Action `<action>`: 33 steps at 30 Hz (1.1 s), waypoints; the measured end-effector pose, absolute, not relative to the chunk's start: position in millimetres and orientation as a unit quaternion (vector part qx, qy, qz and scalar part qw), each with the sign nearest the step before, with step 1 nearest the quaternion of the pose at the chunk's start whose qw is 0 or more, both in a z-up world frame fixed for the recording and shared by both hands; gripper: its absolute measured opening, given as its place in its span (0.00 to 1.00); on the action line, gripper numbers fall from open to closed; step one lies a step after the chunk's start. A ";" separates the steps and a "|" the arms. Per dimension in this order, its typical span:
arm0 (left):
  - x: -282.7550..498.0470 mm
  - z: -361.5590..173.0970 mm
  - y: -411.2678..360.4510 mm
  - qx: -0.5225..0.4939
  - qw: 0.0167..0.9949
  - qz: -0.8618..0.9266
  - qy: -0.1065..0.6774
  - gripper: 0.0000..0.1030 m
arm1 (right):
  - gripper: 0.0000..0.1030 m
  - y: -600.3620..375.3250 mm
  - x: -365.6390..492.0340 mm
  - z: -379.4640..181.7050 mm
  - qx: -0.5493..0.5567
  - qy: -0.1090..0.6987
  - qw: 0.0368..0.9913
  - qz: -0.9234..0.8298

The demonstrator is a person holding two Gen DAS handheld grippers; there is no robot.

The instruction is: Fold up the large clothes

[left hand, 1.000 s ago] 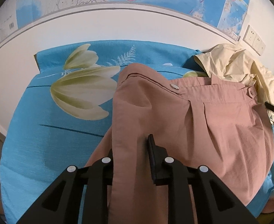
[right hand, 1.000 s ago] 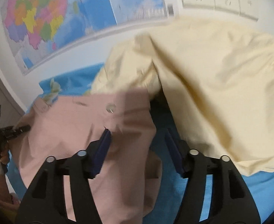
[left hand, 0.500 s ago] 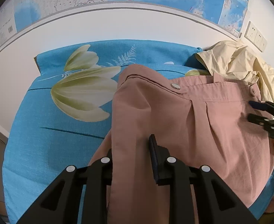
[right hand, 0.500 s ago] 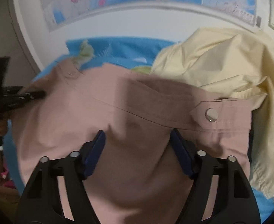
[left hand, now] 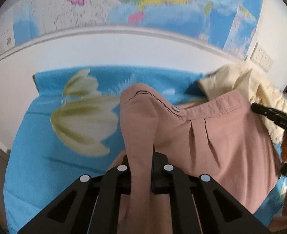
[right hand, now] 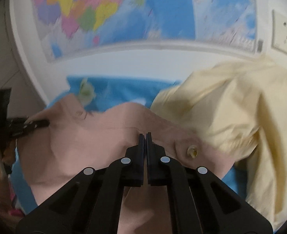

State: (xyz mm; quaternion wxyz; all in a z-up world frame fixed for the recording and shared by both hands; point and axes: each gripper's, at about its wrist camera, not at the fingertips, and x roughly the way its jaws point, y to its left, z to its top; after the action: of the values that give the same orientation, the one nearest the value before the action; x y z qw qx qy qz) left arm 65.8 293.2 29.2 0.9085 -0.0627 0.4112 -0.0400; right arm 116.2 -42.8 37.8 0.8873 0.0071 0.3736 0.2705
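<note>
I have the left gripper (left hand: 141, 167) pinching a ridge of the pink trousers (left hand: 221, 136), which lie on the blue sheet (left hand: 36, 146). The right gripper (right hand: 145, 142) is pressed together on their waistband, so I can lift both ends evenly for folding.

R gripper (right hand: 145, 136) clamped on pink trousers (right hand: 96, 142) waistband, yellow garment (right hand: 231, 105) beside, blue sheet (right hand: 124, 89) under.
</note>
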 end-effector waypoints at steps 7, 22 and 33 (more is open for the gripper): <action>99.9 -4.6 298.0 -0.073 0.884 -0.002 0.462 0.12 | 0.01 -14.5 151.0 -17.1 -0.037 0.433 0.865 0.250; 40.2 -2.3 344.7 -0.115 0.896 0.012 0.428 0.51 | 0.56 -76.0 95.2 27.8 0.005 0.397 0.870 0.294; 5.7 -26.6 334.9 -0.127 0.884 -0.038 0.448 0.49 | 0.06 -137.9 69.2 -32.2 0.041 0.482 0.845 0.228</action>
State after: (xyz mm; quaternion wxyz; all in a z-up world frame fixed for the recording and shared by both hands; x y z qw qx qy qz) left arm 5.7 334.9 -26.6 0.8840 -0.1268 0.4483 -0.0384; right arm 69.2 -137.9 -32.2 0.8452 0.0413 0.4817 0.2278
